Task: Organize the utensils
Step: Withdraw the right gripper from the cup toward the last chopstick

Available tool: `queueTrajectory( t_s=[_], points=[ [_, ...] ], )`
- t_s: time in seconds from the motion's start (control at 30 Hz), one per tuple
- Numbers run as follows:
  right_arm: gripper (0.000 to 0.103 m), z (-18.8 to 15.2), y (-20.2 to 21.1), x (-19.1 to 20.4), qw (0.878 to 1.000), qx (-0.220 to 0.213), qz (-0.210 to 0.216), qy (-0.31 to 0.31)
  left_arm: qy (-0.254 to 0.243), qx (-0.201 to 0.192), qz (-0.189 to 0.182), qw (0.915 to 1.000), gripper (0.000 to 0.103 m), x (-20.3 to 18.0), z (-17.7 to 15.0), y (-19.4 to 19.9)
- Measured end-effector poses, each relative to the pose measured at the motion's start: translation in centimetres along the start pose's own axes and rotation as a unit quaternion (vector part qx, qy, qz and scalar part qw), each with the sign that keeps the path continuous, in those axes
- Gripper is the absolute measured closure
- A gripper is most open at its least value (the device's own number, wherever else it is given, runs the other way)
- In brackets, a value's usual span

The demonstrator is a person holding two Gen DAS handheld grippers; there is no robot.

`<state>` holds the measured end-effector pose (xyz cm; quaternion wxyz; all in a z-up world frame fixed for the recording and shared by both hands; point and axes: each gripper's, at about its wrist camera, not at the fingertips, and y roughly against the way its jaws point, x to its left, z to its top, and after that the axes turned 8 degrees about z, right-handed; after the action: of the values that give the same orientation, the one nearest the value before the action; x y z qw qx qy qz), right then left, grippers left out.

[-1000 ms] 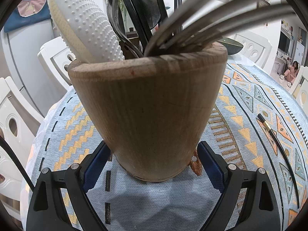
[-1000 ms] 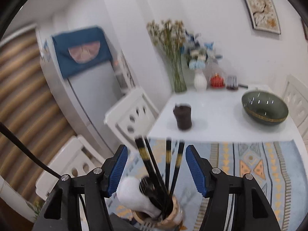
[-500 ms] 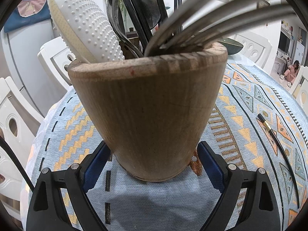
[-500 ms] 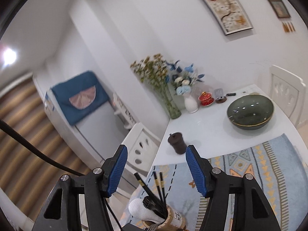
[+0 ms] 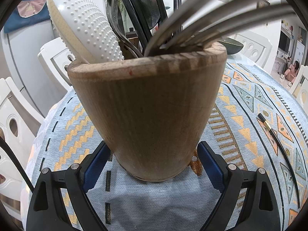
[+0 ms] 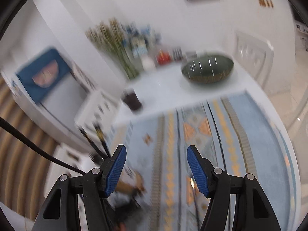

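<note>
A wooden utensil holder (image 5: 150,115) stands upright on the patterned cloth, filling the left wrist view. It holds a white dotted spatula (image 5: 84,27), black chopsticks (image 5: 134,13), a dark spoon and steel forks (image 5: 221,17). My left gripper (image 5: 154,163) is closed around the holder's base, pads against both sides. One black chopstick (image 5: 277,142) lies on the cloth to the right. My right gripper (image 6: 156,171) is open and empty above the table; its view is blurred, with the holder (image 6: 127,184) low at its left.
A blue patterned tablecloth (image 5: 250,100) covers the round table. A dark green bowl (image 6: 207,69), a dark cup (image 6: 132,100) and flower vases (image 6: 123,46) stand at the far side. White chairs (image 5: 55,57) ring the table.
My right gripper has swung away from above the holder, tilting up and then back down over the cloth to the right. The left gripper and holder have not moved.
</note>
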<state>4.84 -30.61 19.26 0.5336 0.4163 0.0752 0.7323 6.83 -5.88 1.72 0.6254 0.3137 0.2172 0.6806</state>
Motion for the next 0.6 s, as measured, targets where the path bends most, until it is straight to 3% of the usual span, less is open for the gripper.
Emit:
queueTrajectory(
  t_s=[0.13,0.3,0.43,0.6],
  points=[
    [0.040,-2.6,-5.2,-2.2,0.991,0.117,-0.049,-0.031,-0.001,0.000,0.001,1.0000,0.012,0.0,0.0,0.0],
    [0.040,-6.5,-11.6,-4.9,0.953,0.254,-0.166,-0.015,-0.001,0.000,0.001,1.0000,0.012,0.0,0.0,0.0],
    [0.051,-8.0,-13.1,-7.0,0.951,0.270,-0.142,-0.051,-0.001,0.000,0.001,1.0000,0.012,0.0,0.0,0.0],
    [0.070,-8.9,-14.5,-7.8,0.945,0.270,-0.184,-0.025,-0.001,0.000,0.001,1.0000,0.012,-0.1,0.0,0.0]
  ],
)
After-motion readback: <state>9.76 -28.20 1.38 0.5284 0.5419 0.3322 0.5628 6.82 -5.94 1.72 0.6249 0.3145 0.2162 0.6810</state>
